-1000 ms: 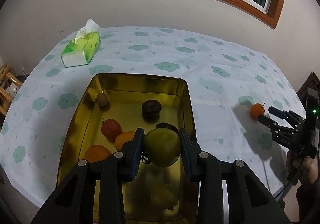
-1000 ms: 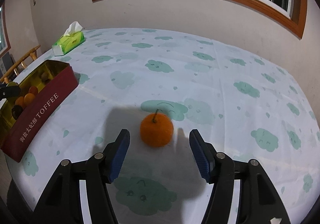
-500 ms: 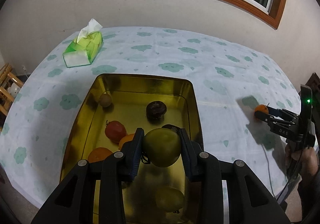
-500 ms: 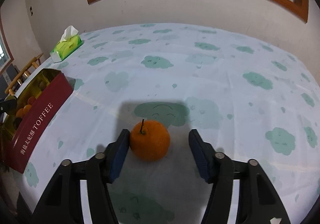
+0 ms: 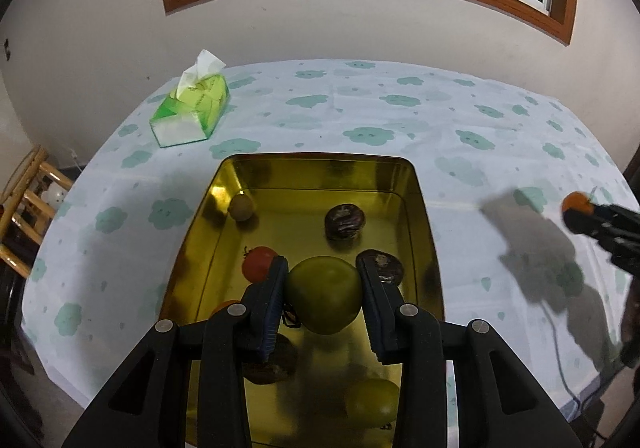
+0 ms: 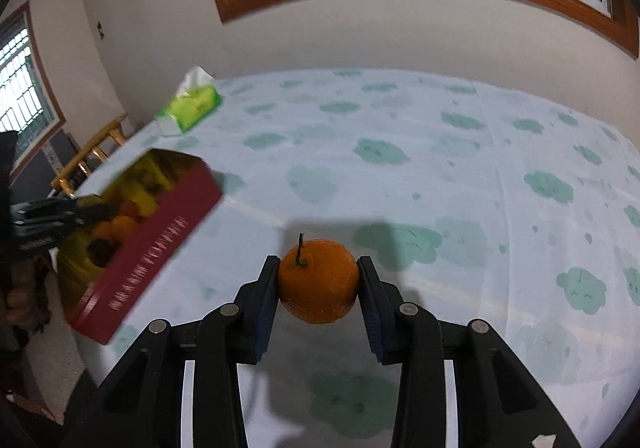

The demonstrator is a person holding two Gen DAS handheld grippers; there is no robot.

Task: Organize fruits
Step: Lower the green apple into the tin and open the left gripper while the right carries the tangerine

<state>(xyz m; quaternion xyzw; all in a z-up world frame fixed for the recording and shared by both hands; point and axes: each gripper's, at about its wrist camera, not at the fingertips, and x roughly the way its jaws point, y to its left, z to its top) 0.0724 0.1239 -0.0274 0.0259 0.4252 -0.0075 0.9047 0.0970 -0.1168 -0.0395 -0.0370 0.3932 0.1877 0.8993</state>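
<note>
Left wrist view shows our left gripper (image 5: 323, 290) pinching a green fruit (image 5: 323, 299) between its blue pads, held above the gold inside of the tin box (image 5: 420, 204). Below it in the tin we see a red tomato (image 5: 258, 268) just left of the left finger, a small tan fruit (image 5: 240, 207) in the far left corner, two dark wrinkled fruits (image 5: 345, 221) toward the far right, an orange fruit (image 5: 224, 306) peeking out at the near left, and a second green fruit (image 5: 372, 402) at the near right. One more dark fruit lies near, under the left finger, mostly hidden.

At the right edge of the same view our right gripper (image 5: 578, 212) appears small, with an orange (image 5: 576, 203) at its tip.

From the right wrist view we see that orange (image 6: 318, 280), stem up, clamped between both pads of the right gripper (image 6: 318, 282) with each pad touching its side. We cannot tell whether it rests on the cloud-print tablecloth (image 6: 460, 176) or hangs just above it. The tin's red outer wall (image 6: 148, 260) stands to the left, well apart from the orange, and looks blurred. A green tissue pack (image 6: 190, 106) sits at the far left of the table, beyond the tin.
</note>
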